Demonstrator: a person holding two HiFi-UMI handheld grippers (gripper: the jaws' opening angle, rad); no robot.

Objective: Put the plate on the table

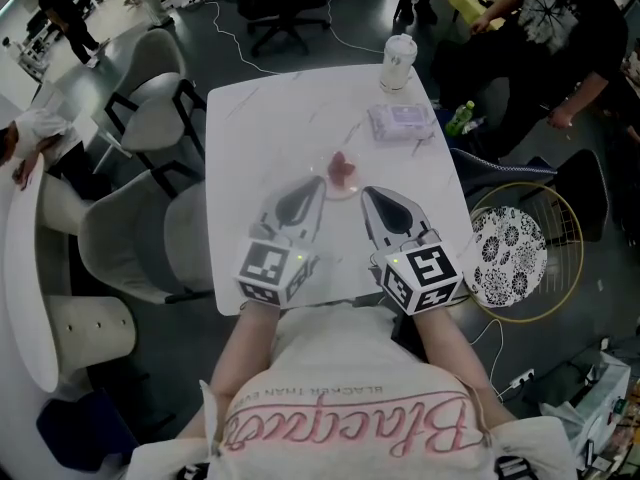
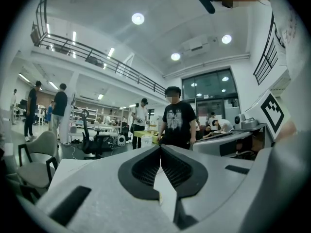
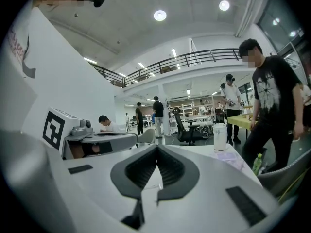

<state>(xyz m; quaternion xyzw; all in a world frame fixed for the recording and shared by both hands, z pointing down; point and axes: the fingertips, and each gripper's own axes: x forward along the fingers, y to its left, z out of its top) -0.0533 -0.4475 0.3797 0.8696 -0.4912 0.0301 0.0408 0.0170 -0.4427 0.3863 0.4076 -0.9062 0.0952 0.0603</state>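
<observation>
A small clear plate (image 1: pixel 342 174) with something pink on it sits in the middle of the white marble table (image 1: pixel 250 128). My left gripper (image 1: pixel 320 182) lies on the table with its tips at the plate's left rim; whether they touch it I cannot tell. My right gripper (image 1: pixel 366 192) lies just right of the plate, its tips beside the near rim. In the left gripper view the left gripper (image 2: pixel 160 147) has its jaws together with nothing between them. The right gripper (image 3: pixel 157 147) looks the same in its own view. The plate is hidden in both gripper views.
A white lidded cup (image 1: pixel 399 62) and a pack of wipes (image 1: pixel 402 123) stand at the table's far right. Grey chairs (image 1: pixel 130 238) line the left side. A gold wire stool (image 1: pixel 522 253) and a green bottle (image 1: pixel 460 118) are on the right. A person (image 1: pixel 560 28) stands beyond.
</observation>
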